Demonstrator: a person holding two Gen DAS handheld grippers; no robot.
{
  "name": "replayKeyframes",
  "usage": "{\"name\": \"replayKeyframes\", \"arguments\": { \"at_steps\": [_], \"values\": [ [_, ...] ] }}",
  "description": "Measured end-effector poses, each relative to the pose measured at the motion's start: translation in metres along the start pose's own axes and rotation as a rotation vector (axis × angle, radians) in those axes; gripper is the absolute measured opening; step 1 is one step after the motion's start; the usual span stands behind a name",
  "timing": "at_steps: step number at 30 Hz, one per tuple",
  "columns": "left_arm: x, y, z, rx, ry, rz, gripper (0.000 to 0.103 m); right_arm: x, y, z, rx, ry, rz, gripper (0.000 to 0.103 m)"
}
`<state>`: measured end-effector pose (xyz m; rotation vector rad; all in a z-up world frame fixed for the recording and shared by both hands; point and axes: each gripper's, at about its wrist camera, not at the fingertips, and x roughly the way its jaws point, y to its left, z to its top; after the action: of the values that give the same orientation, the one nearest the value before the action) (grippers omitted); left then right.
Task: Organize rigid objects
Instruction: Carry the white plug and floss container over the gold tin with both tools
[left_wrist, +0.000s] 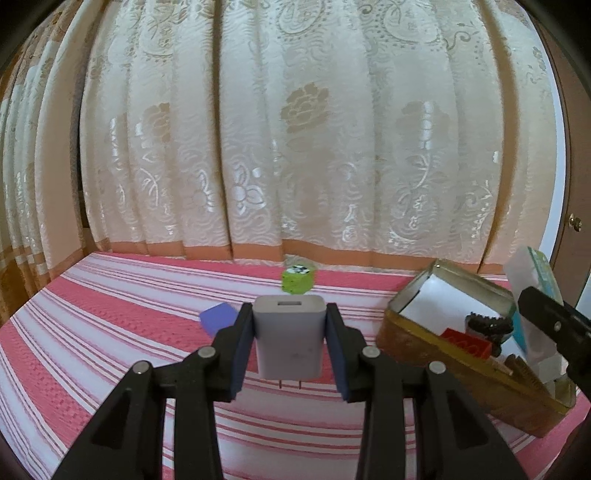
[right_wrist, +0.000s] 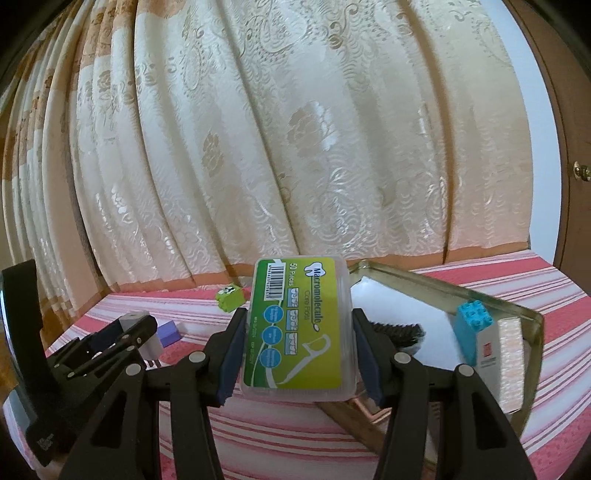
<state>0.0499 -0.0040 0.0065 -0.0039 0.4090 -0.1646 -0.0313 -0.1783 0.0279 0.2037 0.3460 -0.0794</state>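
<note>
Glossy metal tin (left_wrist: 402, 317), woven striped cloth (left_wrist: 110, 325)

Floss pick box (right_wrist: 297, 326), green label: "Macromolecule", "Care Floss", "50 Pieces", w/ barcode; digits and the small print too tiny to read.

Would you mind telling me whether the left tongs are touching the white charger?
Touching. The left wrist view shows the left tongs with both blue pads pressed flat against the sides of the white charger, holding it clear of the striped cloth.

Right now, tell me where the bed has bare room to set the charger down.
Bare striped cover lies left of the purple block, and in front of the green cube. It is crowded at the right: the tin holds bricks and a brush.
</note>
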Motion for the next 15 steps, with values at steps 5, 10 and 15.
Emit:
{"name": "replayKeyframes", "arguments": {
  "at_steps": [5,10,15],
  "values": [
    [-0.001,-0.018,0.0,0.009,-0.002,-0.017,0.037,-0.006,-0.018,0.002,0.018,-0.015,-0.015,0.057],
    [-0.002,-0.037,0.002,0.019,-0.006,-0.04,0.037,-0.011,-0.039,0.006,0.035,-0.029,-0.035,0.057],
    [-0.004,-0.059,0.004,0.03,-0.015,-0.068,0.037,-0.015,-0.057,0.01,0.033,-0.045,-0.065,0.057]
  ]
}}
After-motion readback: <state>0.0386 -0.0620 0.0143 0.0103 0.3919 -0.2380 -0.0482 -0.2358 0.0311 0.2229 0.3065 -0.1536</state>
